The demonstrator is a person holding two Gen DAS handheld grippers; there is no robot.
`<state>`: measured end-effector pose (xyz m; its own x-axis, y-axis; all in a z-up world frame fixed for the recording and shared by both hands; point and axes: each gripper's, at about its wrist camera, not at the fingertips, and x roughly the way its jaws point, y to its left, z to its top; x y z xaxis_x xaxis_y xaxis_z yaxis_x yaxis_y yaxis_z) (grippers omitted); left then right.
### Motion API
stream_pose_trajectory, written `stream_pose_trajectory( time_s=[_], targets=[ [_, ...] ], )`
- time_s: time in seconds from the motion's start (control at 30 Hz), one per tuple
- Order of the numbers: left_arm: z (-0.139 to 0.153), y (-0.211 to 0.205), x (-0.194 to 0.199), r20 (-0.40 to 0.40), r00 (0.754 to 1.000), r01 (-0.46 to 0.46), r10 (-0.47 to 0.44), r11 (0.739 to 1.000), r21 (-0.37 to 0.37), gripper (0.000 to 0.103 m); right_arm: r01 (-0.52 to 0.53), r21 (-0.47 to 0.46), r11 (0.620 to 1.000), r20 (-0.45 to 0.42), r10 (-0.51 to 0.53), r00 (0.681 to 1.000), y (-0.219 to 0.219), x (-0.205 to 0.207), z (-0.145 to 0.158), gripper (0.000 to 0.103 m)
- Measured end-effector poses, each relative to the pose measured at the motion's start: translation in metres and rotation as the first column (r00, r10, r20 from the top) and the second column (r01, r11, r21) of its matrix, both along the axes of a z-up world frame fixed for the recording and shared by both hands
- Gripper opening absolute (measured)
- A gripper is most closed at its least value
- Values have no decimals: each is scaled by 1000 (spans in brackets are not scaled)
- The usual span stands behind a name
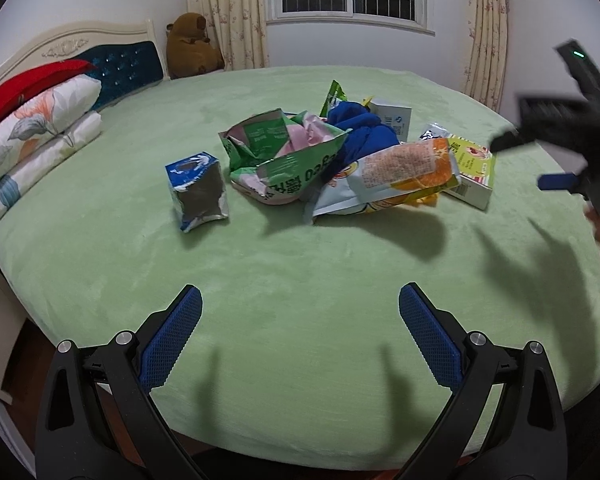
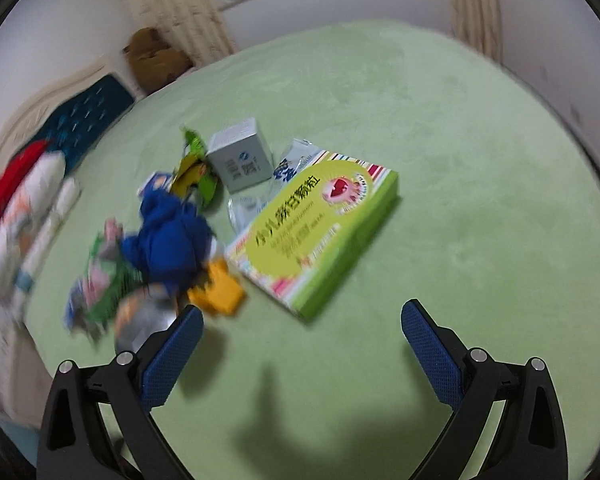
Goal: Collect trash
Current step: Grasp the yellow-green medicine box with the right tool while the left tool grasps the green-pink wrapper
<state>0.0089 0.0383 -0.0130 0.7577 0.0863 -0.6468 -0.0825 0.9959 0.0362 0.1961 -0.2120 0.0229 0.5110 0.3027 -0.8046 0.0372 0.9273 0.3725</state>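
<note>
Green plush bed cover [image 1: 300,272] carries all the trash, and both of my claws are above it with nothing in them. My left claw [image 1: 300,336] is released, its blue pads wide apart, and it hangs over bare cover near the foot of the bed. My right claw [image 2: 302,348] is also released; the right wrist view is blurred, so small details there I cannot read.

I judge that the collecting is only at its beginning, because every piece lies loose on the bed and I see no bin or bag in either view.

From the left claw, the torn blue-and-silver carton [image 1: 198,190] stands ahead and a little to the left, apart from the main heap. Behind it lie the crumpled green bag [image 1: 284,156], the orange snack bag [image 1: 396,176] and a blue cloth [image 1: 360,132], all touching each other.

From the right claw, the flat green medicine box [image 2: 320,236] lies just ahead, between the pads' line of sight, with the small grey box [image 2: 240,160] further behind it.

The next move, I think, is to bring the right claw forward and down to one edge of the flat box, since its broad face is too wide for the pads.
</note>
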Motion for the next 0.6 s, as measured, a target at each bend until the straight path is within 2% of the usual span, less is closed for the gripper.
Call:
stream_pose_trajectory(
  time_s=[0.07,0.17,0.43,0.6],
  targets=[
    [-2,4,1,3,1000,-2,2,1000,1,96,59,56,997,-69,-56,996,-1,21,-7,98],
    [-4,11,2,7,1000,-6,6,1000,-1,96,104,57,993,-129,-96,987,6,42,-14,98],
    [-11,27,9,12,1000,-8,8,1000,-20,96,145,-42,988,-206,-151,967,28,80,-27,98],
    [-15,38,13,9,1000,-8,9,999,-44,96,117,-172,978,-222,-154,963,43,87,-32,98]
  ],
)
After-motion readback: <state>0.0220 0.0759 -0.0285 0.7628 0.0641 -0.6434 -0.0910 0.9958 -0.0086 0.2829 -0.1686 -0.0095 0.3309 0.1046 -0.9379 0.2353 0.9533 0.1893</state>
